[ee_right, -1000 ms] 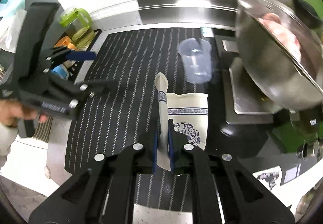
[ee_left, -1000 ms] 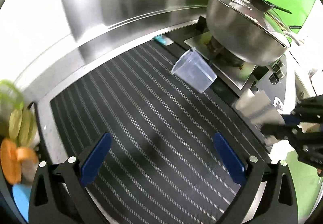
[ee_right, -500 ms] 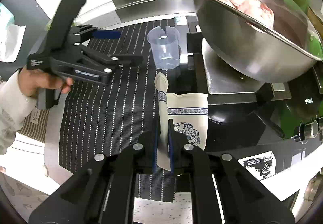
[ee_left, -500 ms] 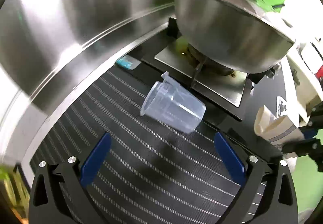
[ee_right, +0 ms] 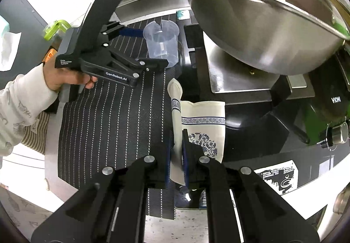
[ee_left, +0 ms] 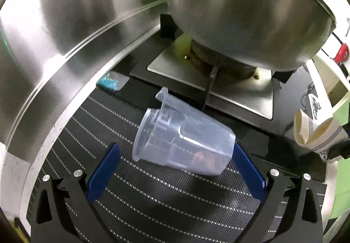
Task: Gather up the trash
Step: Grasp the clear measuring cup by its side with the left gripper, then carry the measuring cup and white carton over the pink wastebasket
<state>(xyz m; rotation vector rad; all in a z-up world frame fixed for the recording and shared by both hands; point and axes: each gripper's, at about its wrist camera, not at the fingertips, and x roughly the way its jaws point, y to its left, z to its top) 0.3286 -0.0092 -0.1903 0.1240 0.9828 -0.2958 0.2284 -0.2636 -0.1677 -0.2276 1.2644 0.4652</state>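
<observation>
Biggest thing in front of me is the steel pot (ee_left: 247,13), lidded and sitting on the burner of the stove (ee_left: 218,81), with the brushed steel backsplash (ee_left: 72,24) curving behind it. Below that runs the black striped mat (ee_left: 153,194), and on it, just beside the stove's edge, sits the clear plastic cup (ee_left: 183,144); in my left camera it looks tipped over, while the right camera shows it standing with its mouth up, so I put the tilt down to the angle of my gripper. My left gripper (ee_left: 175,166) has its jaws spread wide, one blue pad on each side of the cup's wall, neither clearly pressing on it yet. My right gripper (ee_right: 176,153) is clamped tight on a flattened paper cup (ee_right: 203,124) with a blue pattern, pinched at one folded edge and held up off the mat. A small blue-and-white wrapper (ee_left: 112,82) lies at the back corner of the mat against the backsplash. I judge the plastic cup to be very light, thin-walled and slick, so it should flex and could squirt out if I squeeze hard. I would take it across the middle of the body, below the pour spout (ee_left: 163,94), closing gently so the wall only dimples. The stove edge just behind it leaves little room for a nudge.
</observation>
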